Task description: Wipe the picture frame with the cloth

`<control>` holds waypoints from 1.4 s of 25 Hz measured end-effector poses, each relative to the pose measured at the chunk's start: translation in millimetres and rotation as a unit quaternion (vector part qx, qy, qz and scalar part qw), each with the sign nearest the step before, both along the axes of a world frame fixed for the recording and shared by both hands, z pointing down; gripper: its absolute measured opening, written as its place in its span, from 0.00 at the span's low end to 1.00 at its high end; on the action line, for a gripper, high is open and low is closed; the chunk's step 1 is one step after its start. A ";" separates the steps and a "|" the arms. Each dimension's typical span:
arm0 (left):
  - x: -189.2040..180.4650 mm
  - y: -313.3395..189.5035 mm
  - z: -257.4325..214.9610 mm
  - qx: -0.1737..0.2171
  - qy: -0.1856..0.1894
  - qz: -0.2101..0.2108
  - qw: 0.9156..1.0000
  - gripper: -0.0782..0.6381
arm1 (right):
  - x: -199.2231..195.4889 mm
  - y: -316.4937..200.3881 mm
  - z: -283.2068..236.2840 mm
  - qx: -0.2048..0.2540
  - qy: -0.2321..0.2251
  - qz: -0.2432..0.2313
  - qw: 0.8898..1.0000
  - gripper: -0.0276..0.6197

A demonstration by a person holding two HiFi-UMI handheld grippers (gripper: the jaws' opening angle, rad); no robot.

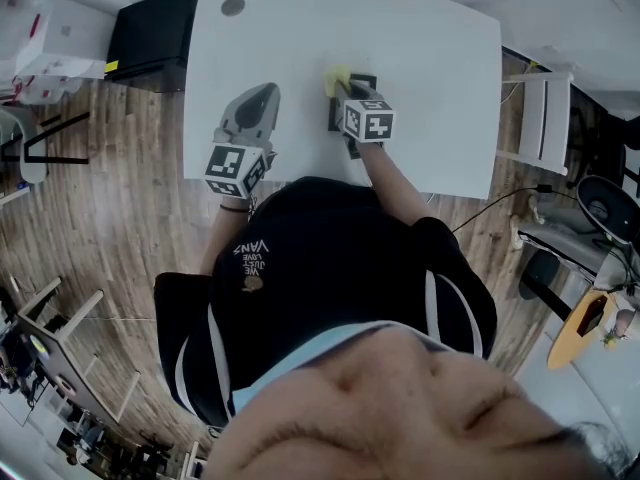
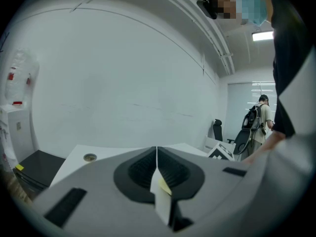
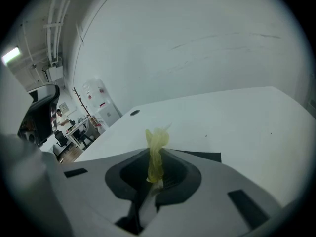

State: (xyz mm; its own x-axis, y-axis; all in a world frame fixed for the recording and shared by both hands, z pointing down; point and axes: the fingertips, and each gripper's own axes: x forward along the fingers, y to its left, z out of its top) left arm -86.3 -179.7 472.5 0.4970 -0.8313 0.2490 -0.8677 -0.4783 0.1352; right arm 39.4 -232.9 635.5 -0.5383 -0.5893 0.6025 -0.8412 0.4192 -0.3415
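A small black picture frame lies flat on the white table, mostly hidden under my right gripper. That gripper is shut on a bunched yellow cloth, which sticks out past its tips over the frame's far end. In the right gripper view the cloth stands up between the closed jaws, with a corner of the frame just beyond. My left gripper hovers over bare table to the frame's left. It is shut with nothing in it.
A round cable hole sits at the table's far left. A black cabinet stands beyond the left edge, and a white chair at the right edge. A person with a backpack stands far off.
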 end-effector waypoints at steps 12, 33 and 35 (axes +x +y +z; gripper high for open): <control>-0.2 0.9 3.0 0.001 0.002 0.009 1.000 0.13 | 20.2 1.1 9.6 -0.015 0.040 0.024 0.999 0.11; 36.3 -9.3 -0.1 0.003 0.015 0.053 0.998 0.13 | 106.9 8.5 11.2 -0.020 0.072 0.097 0.992 0.11; 40.3 -9.9 -1.0 0.003 0.016 0.056 0.998 0.13 | 113.1 8.8 10.9 -0.020 0.072 0.102 0.992 0.11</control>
